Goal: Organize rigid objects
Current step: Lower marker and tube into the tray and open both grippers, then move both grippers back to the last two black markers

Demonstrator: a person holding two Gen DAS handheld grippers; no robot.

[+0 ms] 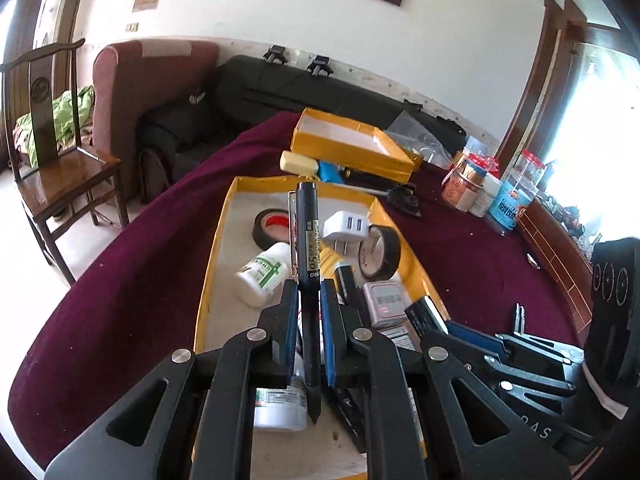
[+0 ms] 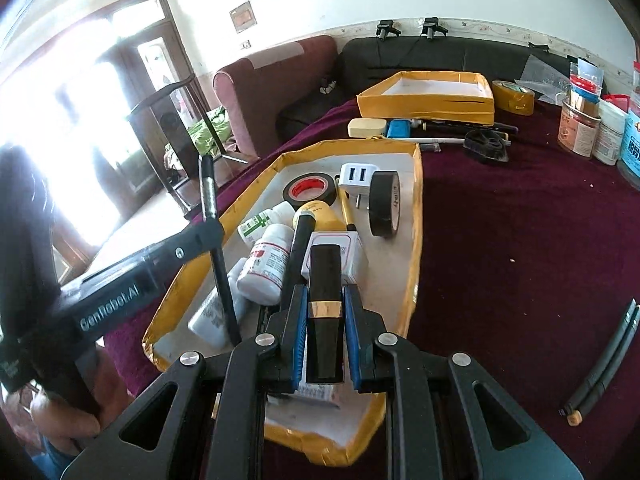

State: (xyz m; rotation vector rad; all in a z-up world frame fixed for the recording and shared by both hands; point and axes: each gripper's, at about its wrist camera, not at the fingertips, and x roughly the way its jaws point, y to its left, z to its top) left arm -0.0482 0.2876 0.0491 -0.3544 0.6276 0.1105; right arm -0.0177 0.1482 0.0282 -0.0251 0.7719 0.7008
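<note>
Both grippers are loaded above the near yellow-taped cardboard tray (image 2: 416, 216), so the step in hand looks like carrying picked items, either lifting them out of this cluttered tray or bringing them into it; which of the two cannot be told. The left gripper (image 1: 309, 312) is clamped on a slim black gel pen with a printed label (image 1: 308, 264), which stands nearly upright over the tray's left part, its tip pointing down toward the tray floor. The right gripper (image 2: 325, 320) is closed on a glossy black rectangular case with a gold band (image 2: 325, 280), held over the tray's near end, above a white boxed item. Inside the tray lie two rolls of black tape (image 2: 385, 205), a white two-port USB charger (image 2: 357, 178) and small white plastic bottles (image 2: 266, 268). A second yellow-taped cardboard tray (image 2: 424, 110), seemingly bare inside, sits farther back on the maroon-clothed desk (image 2: 520, 240). If sorting into that far tray is the aim, the next move calls for carrying each piece clear of the near tray's rim and over the loose items lying between the two trays, then lowering before the fingers part, keeping the two grippers from crossing.
</note>
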